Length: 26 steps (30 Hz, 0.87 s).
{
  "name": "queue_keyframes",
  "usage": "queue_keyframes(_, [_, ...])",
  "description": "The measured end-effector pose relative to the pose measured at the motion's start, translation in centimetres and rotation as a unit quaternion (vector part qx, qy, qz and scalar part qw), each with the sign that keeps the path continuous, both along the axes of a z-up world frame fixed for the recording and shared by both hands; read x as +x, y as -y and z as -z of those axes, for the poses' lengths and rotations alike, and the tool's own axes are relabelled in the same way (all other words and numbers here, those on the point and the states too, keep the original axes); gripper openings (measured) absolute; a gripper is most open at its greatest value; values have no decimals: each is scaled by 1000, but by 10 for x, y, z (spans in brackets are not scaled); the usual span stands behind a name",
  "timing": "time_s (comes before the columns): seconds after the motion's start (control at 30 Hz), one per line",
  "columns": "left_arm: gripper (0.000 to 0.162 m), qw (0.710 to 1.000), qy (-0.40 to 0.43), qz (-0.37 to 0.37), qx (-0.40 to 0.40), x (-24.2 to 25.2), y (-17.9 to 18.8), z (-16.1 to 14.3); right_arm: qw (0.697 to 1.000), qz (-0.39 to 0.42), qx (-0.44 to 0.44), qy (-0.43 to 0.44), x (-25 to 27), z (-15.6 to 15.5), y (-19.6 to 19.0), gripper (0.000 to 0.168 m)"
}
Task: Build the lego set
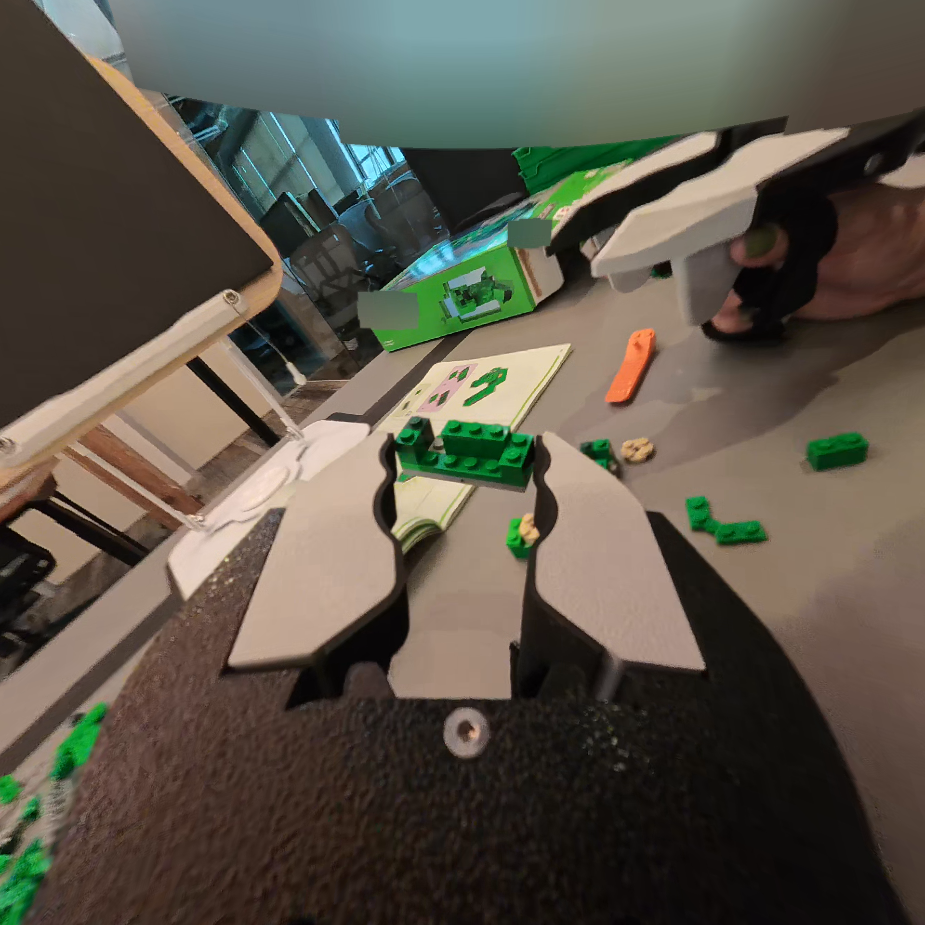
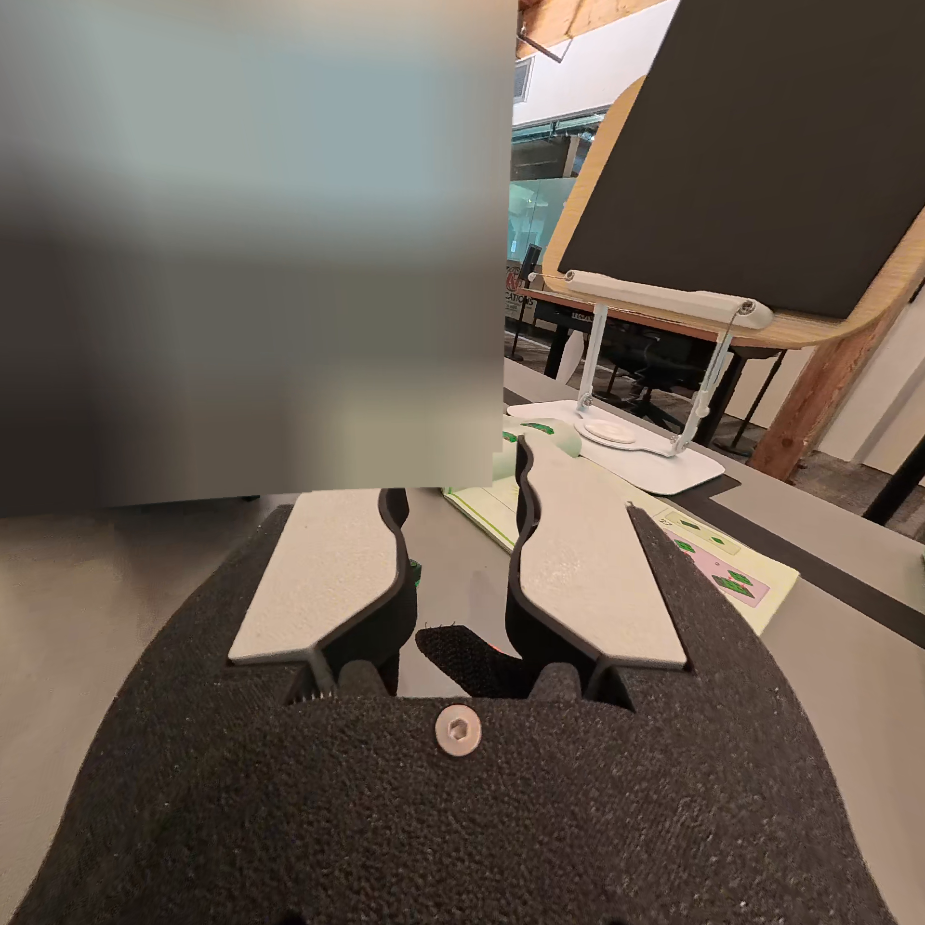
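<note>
My left gripper [image 1: 465,450] is shut on a green Lego assembly [image 1: 470,440], a plate with bricks stacked on it, and holds it by its two ends above the open instruction booklet [image 1: 500,385]. My right gripper [image 2: 458,500] is open and empty; a blurred patch hides its left fingertip. In the left wrist view the right gripper [image 1: 575,255] hangs at the upper right, held by a hand, above the grey table [image 1: 751,625]. Loose pieces lie to the right: a green brick [image 1: 837,450], joined green plates [image 1: 726,525], and a small green piece with a tan part [image 1: 520,538].
An orange brick separator [image 1: 631,365] lies beyond the booklet. The green set box [image 1: 460,300] stands at the back. A dark board on a white stand [image 2: 625,455] is at the table's edge. More green pieces [image 1: 75,741] lie at the lower left. The booklet also shows in the right wrist view [image 2: 726,565].
</note>
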<state>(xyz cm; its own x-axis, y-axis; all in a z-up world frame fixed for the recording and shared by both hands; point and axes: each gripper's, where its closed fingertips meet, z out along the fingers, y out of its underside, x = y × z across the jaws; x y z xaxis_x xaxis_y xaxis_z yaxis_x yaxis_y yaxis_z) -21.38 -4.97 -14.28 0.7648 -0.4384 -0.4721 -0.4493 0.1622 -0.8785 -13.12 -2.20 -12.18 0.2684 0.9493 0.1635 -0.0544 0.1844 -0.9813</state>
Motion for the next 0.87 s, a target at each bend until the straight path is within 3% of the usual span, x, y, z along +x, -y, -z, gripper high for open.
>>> queue_keyframes(0.1, [52,999,-39,-2,12,-6,3,2,1000,-3,8,3,-1,0,3,39])
queue_keyframes(0.57, [52,1000,-16,14,12,-6,4,2,999,-20,17,32,-9,6,9,30])
queue_keyframes(0.63, [52,999,-18,27,27,-1,7,-2,992,-73,-83,65,-24,13,16,27])
queue_keyframes(0.73, [52,998,-10,46,51,5,14,-10,942,-203,-253,87,-53,9,42,33])
queue_keyframes(0.87, [52,997,-9,60,56,10,17,-12,899,-263,-341,84,-72,7,52,28])
